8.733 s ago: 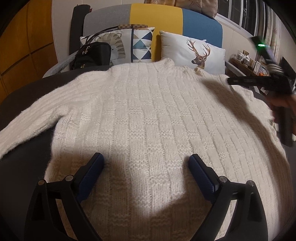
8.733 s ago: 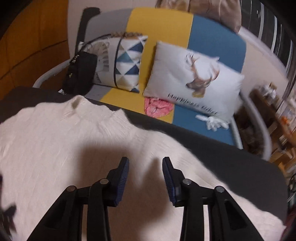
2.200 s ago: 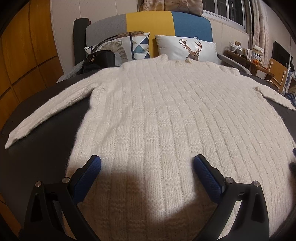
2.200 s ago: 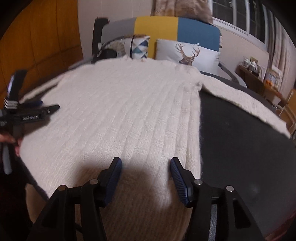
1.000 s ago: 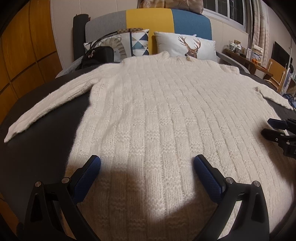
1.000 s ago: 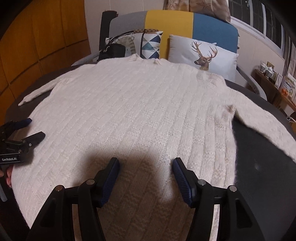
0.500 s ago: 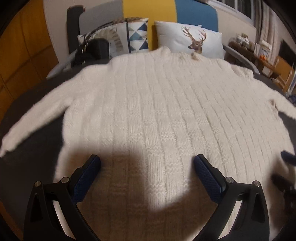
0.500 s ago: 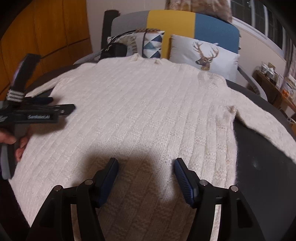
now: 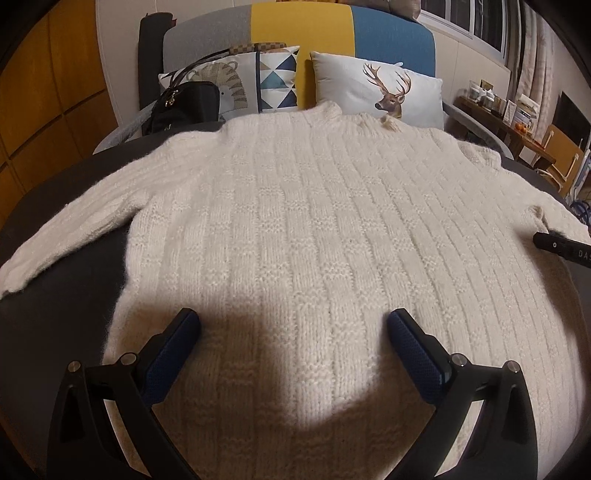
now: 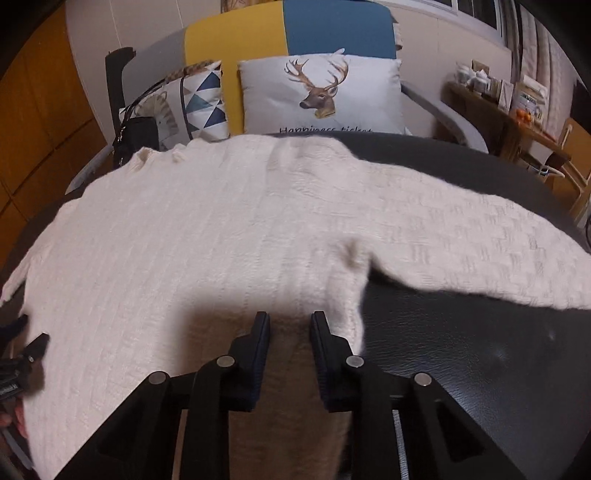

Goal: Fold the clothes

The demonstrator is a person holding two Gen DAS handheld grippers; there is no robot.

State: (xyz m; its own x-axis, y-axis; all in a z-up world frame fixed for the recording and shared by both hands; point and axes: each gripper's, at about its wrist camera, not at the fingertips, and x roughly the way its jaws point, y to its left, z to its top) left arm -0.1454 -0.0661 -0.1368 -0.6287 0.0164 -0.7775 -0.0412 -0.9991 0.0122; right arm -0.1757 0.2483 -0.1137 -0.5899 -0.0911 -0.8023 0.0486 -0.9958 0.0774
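A cream knitted sweater [image 9: 295,229] lies flat, face up, on a dark round table [image 9: 59,317], sleeves spread to both sides. My left gripper [image 9: 291,325] is wide open over the sweater's lower hem, holding nothing. My right gripper [image 10: 288,325] hovers over the sweater's right side [image 10: 221,240] near the armpit, its jaws narrowed but with a gap, holding nothing. The right sleeve [image 10: 480,251] runs off to the right. The right gripper's tip also shows in the left wrist view [image 9: 561,249], and the left gripper's tip in the right wrist view [image 10: 22,354].
Behind the table stands a grey, yellow and blue sofa [image 9: 303,33] with a deer cushion [image 9: 380,92], a patterned cushion [image 9: 258,81] and a black handbag [image 9: 184,105]. A cluttered side table [image 9: 498,110] is at the far right. Wooden panels [image 9: 44,103] line the left.
My right gripper has moved right and forward toward the sweater's right armpit, and its jaws have narrowed. My left gripper has barely moved and stays wide open.
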